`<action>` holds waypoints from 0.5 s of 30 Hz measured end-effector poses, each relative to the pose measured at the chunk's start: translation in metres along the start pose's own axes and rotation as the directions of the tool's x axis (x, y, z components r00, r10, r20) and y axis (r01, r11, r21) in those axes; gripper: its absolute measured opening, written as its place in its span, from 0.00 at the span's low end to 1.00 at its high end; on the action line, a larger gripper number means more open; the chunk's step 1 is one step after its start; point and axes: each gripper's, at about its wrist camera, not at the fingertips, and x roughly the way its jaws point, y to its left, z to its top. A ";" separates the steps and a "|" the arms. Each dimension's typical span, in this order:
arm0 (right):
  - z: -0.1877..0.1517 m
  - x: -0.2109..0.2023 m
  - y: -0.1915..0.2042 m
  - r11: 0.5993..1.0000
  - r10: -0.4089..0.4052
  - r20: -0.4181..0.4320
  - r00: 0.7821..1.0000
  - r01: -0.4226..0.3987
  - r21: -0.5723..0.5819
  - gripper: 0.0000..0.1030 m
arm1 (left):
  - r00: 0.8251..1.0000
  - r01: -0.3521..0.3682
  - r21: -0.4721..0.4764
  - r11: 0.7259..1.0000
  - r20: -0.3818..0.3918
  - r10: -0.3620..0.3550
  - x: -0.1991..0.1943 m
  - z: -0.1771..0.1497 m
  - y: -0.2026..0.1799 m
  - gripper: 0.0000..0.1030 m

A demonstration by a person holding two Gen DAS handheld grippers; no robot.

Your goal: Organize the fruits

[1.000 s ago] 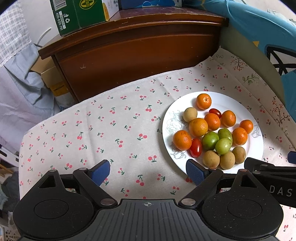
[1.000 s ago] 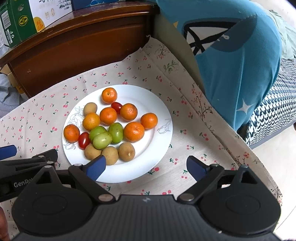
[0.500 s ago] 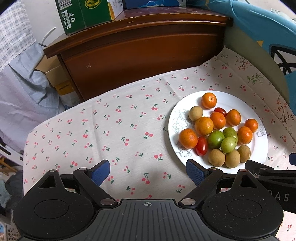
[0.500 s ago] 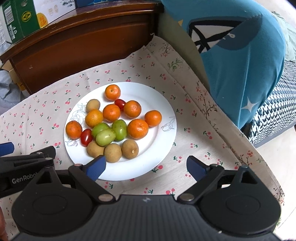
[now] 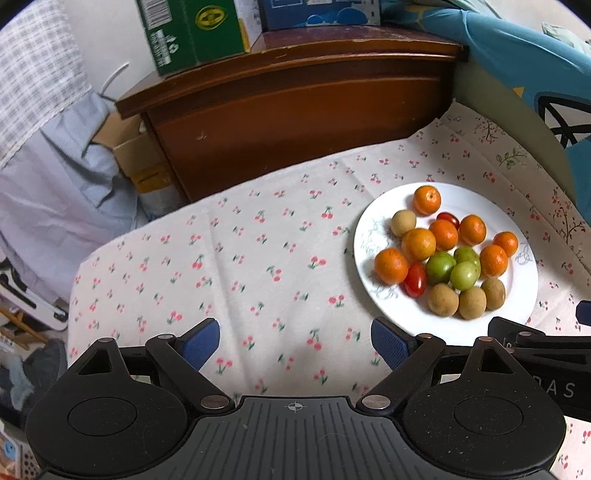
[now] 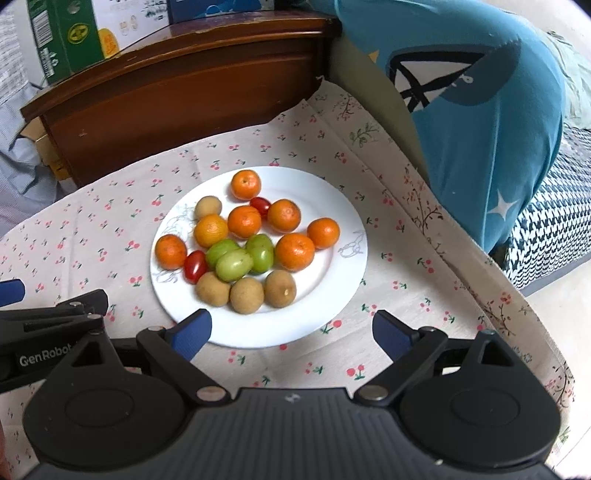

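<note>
A white plate [image 5: 524, 291] [image 6: 347, 266] on a cherry-print cloth holds mixed fruit: several oranges [image 6: 294, 252], three green plums [image 6: 234, 264], two red cherry tomatoes [image 6: 195, 264] and several brown longans [image 6: 246, 295]. My left gripper [image 5: 295, 343] is open and empty, over bare cloth left of the plate. My right gripper [image 6: 291, 330] is open and empty, at the plate's near rim, its left finger over the rim. The fruit also shows in the left wrist view, such as an orange [image 5: 390, 266].
A dark wooden cabinet [image 5: 295, 110] stands behind the cloth, with a green carton [image 5: 192, 33] on top. A blue cushion [image 6: 480, 92] lies at the right. Clothes and boxes are off the left edge [image 5: 55, 166]. The cloth drops off at the right [image 6: 517, 295].
Both grippers have drawn back and up a little; the plate sits farther from the fingers in both views. The fruit has not moved.
</note>
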 end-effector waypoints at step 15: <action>-0.059 -0.027 0.020 0.995 0.103 0.044 0.994 -0.103 -0.016 0.91 | 1.000 0.013 -0.058 0.998 -0.014 -0.014 -0.032 -0.047 0.040 0.88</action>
